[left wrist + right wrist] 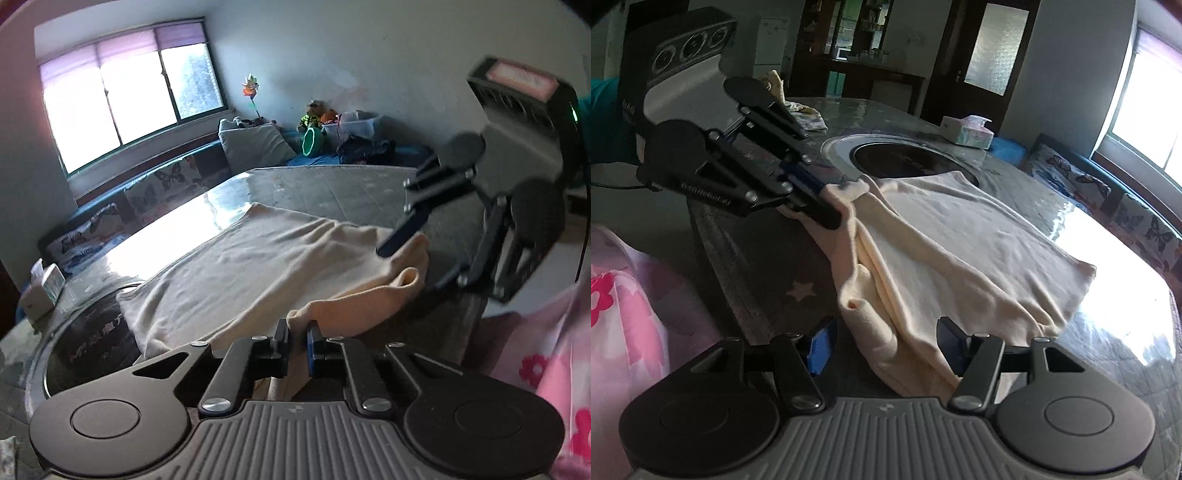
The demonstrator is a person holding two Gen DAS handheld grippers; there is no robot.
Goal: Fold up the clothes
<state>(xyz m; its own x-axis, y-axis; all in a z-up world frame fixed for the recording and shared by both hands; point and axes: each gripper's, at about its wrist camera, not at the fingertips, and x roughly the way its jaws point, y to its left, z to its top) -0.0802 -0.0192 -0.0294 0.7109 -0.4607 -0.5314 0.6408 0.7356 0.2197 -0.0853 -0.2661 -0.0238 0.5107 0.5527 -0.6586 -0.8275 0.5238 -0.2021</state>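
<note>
Cream shirt point(258, 266) pinched — left hand-held gripper point(297, 334), right point(882, 345) agape

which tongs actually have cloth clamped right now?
The left tongs: shut on a bunched edge of the cream shirt. The right tongs are open, straddling the shirt's near fold without pinching it.

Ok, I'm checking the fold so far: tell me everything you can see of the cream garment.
The cream garment is a soft, knit-looking top lying mostly flat on the table, its far edge reaching the round dark inset. Its near edge is bunched into rolled folds. The left gripper is shut on a corner; the right gripper is open, straddling the near edge.
</note>
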